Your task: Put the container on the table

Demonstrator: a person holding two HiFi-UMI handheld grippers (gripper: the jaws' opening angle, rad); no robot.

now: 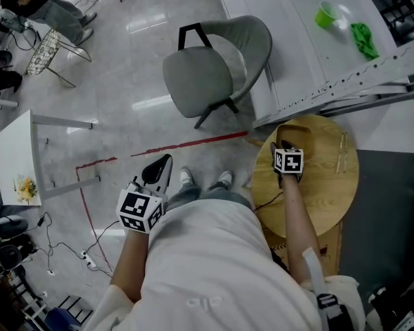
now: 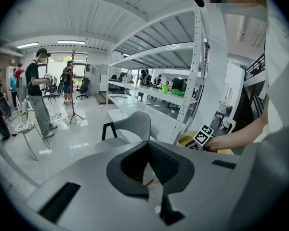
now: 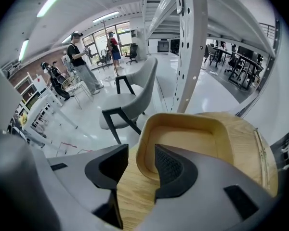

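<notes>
Closest thing is the person's white shirt (image 1: 207, 267), filling the bottom of the head view. Then the right hand-held gripper (image 3: 138, 157) is tipped down over the round light-wood surface (image 1: 328, 192), jaws wide apart and straddling the near-left rim of the pale wooden rounded-rectangle container (image 3: 192, 141): one jaw inside, one outside, pads not squeezing it. So the container is sitting flat on that surface, toward its far edge by the white metal shelving rack (image 1: 297, 33). Meanwhile the left hand-held gripper (image 1: 159, 171) hangs out over the shiny grey floor (image 1: 124, 67) with jaws together, nothing in them. Grey padded chair with black legs (image 1: 214, 67) stands ahead, beside the rack. Green cup (image 1: 324, 14) and green cloth (image 1: 363, 38) are up on the rack.
</notes>
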